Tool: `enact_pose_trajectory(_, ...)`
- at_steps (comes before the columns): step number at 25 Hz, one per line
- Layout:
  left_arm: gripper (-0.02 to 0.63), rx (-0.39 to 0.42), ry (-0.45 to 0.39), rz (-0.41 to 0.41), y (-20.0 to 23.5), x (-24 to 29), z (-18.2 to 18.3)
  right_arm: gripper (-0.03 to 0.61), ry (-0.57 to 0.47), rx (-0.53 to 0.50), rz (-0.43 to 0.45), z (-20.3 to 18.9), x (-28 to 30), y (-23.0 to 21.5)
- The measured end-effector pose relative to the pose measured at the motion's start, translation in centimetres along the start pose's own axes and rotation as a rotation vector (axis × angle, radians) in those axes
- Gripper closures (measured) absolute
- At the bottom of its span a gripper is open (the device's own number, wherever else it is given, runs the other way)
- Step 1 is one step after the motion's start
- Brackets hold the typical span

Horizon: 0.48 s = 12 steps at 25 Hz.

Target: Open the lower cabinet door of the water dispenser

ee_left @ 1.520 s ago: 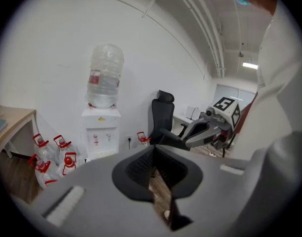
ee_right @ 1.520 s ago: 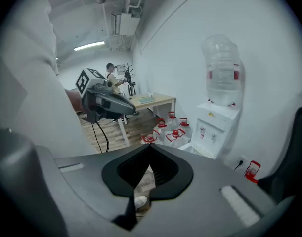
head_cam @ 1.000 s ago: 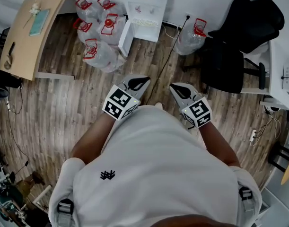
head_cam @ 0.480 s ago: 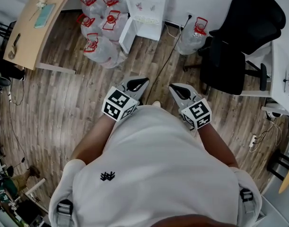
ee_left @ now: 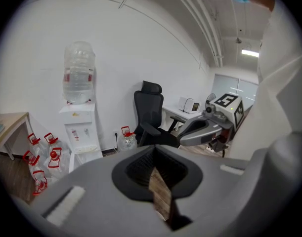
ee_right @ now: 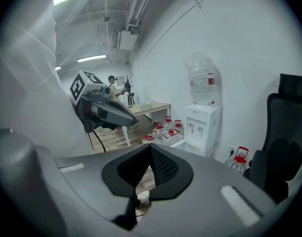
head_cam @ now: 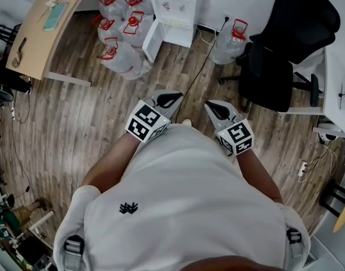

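The wooden floor fills most of the head view, with the person's white shirt filling the bottom of it. A black office chair stands at the upper right and a wooden desk at the upper left. The white water dispenser stands against the far wall between them, well apart from both grippers. Its lower cabinet door appears to be swung out on the left side. Clear water jugs with red caps cluster just beside that door, and a single jug stands to the dispenser's right. The left gripper and right gripper are held side by side in front of the person, each with its jaws together and nothing between them
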<state>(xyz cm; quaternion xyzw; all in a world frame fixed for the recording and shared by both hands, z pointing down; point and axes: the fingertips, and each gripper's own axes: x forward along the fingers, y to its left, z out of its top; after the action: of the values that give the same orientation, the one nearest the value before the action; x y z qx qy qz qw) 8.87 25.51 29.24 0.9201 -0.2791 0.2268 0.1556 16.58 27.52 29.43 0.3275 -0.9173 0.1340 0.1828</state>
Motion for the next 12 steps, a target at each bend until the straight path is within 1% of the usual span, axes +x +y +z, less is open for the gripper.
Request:
enact_pose_trajectory(3,0.56,0.001,0.009,-0.018,-0.43,0.17,-0.15,0.578,-0.008,0.003,-0.007,0.18,-0.15,0.1)
enact_pose_trajectory(7,0.56,-0.009,-0.001,-0.036,-0.72,0.3,-0.36,0.578,-0.019,0.018,-0.014,0.08,-0.25,0.28)
enact_pose_trajectory(12,0.56,-0.038,-0.016,-0.032,-0.27,-0.09,-0.57,0.578,-0.005,0.018,-0.014,-0.35,-0.06,0.48)
